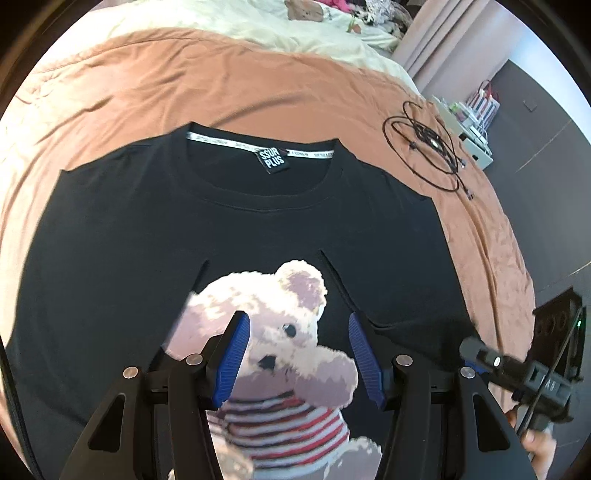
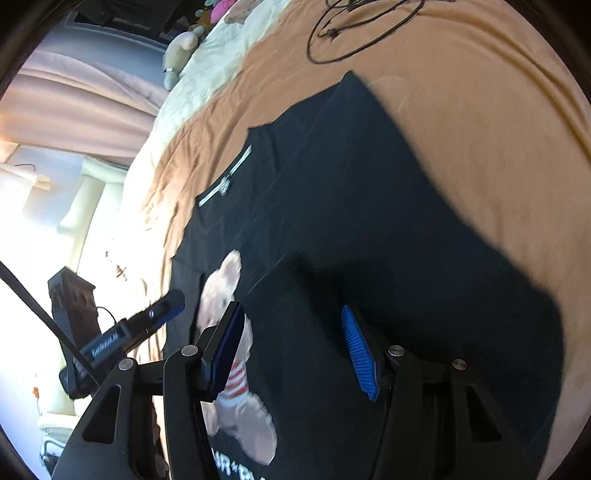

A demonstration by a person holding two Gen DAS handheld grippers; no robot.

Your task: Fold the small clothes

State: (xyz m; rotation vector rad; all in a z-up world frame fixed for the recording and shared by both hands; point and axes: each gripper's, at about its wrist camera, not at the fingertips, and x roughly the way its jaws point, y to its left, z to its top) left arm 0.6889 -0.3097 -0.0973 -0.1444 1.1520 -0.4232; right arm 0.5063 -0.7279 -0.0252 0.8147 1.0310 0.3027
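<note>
A black T-shirt (image 1: 236,229) with a teddy-bear print (image 1: 280,332) lies flat, front up, on an orange-brown bedspread (image 1: 258,81). Both sleeves are folded in over its front. Its collar with a white band and a black label (image 1: 272,161) points away. My left gripper (image 1: 299,347) is open and empty, hovering over the bear print. My right gripper (image 2: 291,343) is open and empty over the shirt's (image 2: 388,229) right side, with the bear print (image 2: 225,295) at its left. The right gripper also shows at the right edge of the left wrist view (image 1: 517,373).
A coil of black cable (image 1: 424,147) lies on the bedspread beyond the shirt's right shoulder; it also shows in the right wrist view (image 2: 354,29). A cream quilt (image 1: 295,33) with plush toys lies at the far end. The bed's right edge drops to a dark floor (image 1: 546,155).
</note>
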